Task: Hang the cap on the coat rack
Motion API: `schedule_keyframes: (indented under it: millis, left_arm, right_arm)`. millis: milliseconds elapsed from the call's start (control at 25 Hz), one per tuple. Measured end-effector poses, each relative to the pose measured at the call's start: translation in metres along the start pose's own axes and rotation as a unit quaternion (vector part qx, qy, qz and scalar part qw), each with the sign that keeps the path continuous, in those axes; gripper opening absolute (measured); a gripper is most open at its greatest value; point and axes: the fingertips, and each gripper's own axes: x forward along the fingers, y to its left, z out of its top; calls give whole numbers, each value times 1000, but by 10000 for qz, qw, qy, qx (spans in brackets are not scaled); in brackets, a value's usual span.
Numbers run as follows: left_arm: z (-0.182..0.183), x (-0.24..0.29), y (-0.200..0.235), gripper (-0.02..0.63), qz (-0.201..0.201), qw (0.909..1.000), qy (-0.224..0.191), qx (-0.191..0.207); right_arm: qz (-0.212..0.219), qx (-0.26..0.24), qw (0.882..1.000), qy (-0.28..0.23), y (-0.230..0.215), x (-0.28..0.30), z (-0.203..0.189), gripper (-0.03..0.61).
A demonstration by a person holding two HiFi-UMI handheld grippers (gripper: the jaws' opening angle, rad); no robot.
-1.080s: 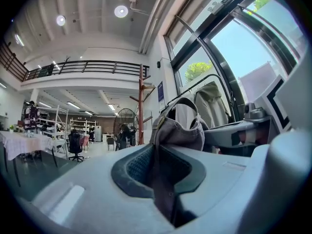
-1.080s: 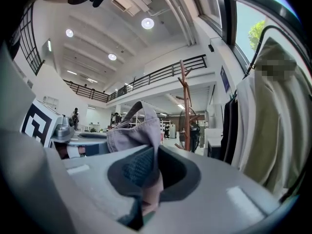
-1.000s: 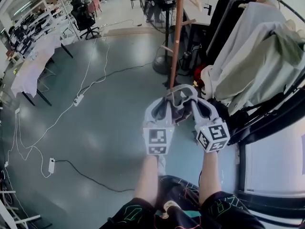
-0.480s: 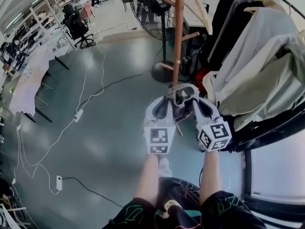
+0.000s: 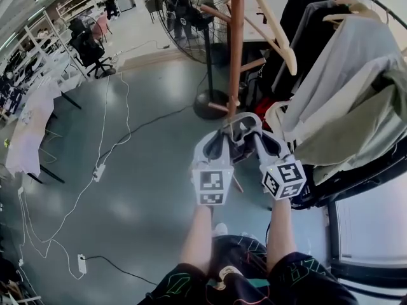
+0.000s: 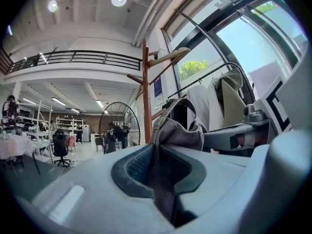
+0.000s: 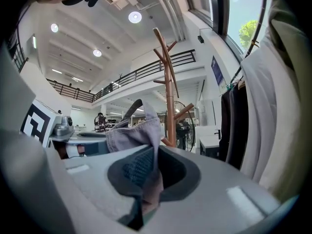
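Closing in now: the coat rack (image 5: 236, 49) has drawn nearer, the cap (image 5: 243, 127) still stretched between the left gripper (image 5: 222, 137) and right gripper (image 5: 261, 137), both clamped on its fabric, so the hang looks close.

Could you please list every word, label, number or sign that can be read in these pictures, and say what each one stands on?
No text can be read in any view.
blue wall poster: its print is too small to read.
left marker cube and right marker cube: black-and-white square patterns only, no letters or numbers.
cap: no print shows on the visible fabric.
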Motion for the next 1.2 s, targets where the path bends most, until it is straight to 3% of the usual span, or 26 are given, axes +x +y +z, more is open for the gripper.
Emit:
schedule_keyframes:
  millis: [480,960,1200]
  left_arm:
    - [-4,37,15,48,-107,9996,13,-259]
    - [-35,77,31,48,67,9975,433,-552]
    - [-60,100,34,48,119,9962,754,-422]
  right_arm:
    - [-113,-136,9996,223,-18,32,3,29]
    - [-12,10,9982,603,-36,70,-23,28]
    - [-18,184,9961,864,-51,92,-46,29]
